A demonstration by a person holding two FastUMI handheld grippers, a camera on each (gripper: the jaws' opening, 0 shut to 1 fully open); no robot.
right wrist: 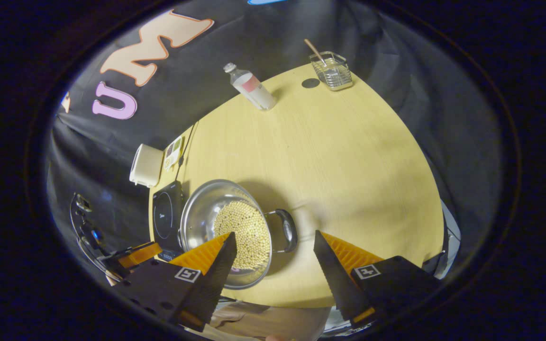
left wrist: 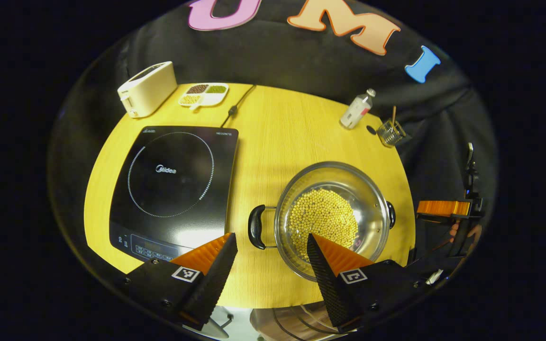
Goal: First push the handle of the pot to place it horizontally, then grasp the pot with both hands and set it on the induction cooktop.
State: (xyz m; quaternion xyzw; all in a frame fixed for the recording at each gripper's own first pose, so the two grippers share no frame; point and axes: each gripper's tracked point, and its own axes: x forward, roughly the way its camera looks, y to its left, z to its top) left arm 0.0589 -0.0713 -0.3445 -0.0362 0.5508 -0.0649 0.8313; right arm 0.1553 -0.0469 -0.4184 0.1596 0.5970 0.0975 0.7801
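Observation:
A steel pot (left wrist: pixel 332 215) (right wrist: pixel 223 227) filled with yellow beans sits on the wooden table, to the right of the black induction cooktop (left wrist: pixel 174 184) (right wrist: pixel 165 215). The pot's two black handles (left wrist: pixel 256 227) (right wrist: pixel 288 230) point left and right. In the left gripper view my left gripper (left wrist: pixel 271 241) is open, its fingers straddling the pot's left handle from above. In the right gripper view my right gripper (right wrist: pixel 274 241) is open, with the pot's right handle between its fingers. The right gripper (left wrist: pixel 443 208) also shows off the table's right edge in the left gripper view.
A white toaster (left wrist: pixel 147 89) and a divided dish of beans (left wrist: pixel 204 94) stand at the back left, with a power cord (left wrist: pixel 235 108) beside them. A plastic bottle (left wrist: pixel 357 110) and a wire basket (left wrist: pixel 390 132) stand at the back right.

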